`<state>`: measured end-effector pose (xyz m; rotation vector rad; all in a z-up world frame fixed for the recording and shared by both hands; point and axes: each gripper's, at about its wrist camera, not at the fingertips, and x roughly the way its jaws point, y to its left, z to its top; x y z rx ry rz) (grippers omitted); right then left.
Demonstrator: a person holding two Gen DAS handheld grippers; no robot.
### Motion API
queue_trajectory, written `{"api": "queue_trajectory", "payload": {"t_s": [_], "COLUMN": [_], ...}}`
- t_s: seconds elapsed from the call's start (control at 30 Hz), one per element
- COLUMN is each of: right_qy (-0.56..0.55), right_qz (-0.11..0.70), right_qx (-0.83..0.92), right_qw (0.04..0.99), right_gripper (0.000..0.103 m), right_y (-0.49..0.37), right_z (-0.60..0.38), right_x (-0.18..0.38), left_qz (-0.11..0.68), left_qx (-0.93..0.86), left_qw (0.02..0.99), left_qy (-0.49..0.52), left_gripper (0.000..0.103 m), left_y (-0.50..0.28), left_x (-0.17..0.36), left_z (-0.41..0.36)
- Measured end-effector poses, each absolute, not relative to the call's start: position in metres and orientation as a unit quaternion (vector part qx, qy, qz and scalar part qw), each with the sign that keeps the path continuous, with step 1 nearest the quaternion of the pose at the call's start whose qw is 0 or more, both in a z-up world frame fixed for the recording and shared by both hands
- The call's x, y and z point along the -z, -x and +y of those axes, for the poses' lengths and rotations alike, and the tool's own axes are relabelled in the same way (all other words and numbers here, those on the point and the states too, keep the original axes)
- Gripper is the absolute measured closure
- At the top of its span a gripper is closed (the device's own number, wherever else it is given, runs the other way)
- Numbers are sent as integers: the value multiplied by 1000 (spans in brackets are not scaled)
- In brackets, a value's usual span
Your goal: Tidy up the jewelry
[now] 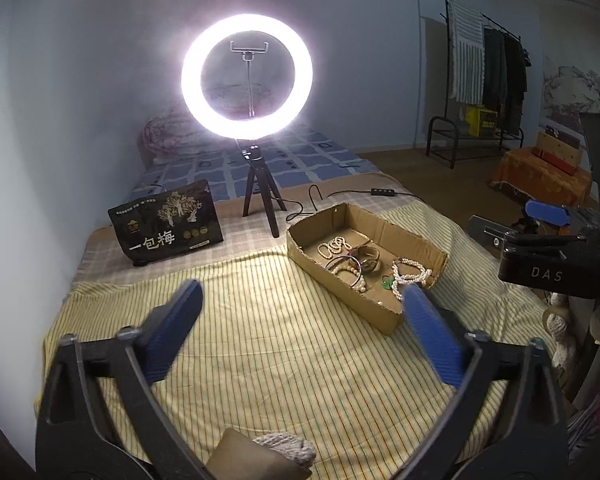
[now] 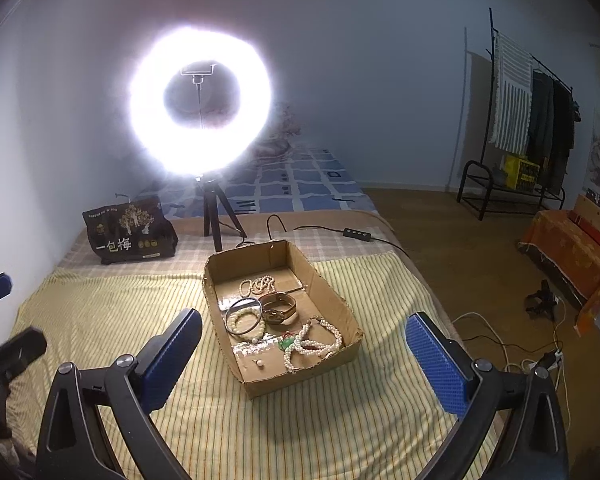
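Both grippers, left point(image 1: 302, 300) and right point(image 2: 304, 330), gape wide and empty above the bed point(image 2: 100, 320). Jewelry point(image 2: 276, 316) lies tangled in the box point(image 2: 336, 296); a pinch might drag several strands.

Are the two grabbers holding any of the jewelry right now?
No. The left gripper and right gripper are both open and empty. All the jewelry lies in the cardboard box.

Ring light point(image 1: 247, 77) glares; dim room, fisheye-warped edges.
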<state>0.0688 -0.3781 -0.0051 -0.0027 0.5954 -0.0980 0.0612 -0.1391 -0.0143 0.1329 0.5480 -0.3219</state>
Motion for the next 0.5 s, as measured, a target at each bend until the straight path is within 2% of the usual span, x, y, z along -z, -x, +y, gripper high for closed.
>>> {"api": "queue_trajectory", "payload": {"t_s": [0.5], "right_qy": [0], "right_qz": [300], "right_qx": [48], "right_qw": [953], "right_gripper": [0], "right_y": [-70], "right_z": [-376], "right_x": [11], "left_qz": [276], "left_qx": [159], "left_qw": [945], "left_qy": [-79], "left_gripper": [0], "left_y": [-62], "left_x": [17], "left_z": [-143]}}
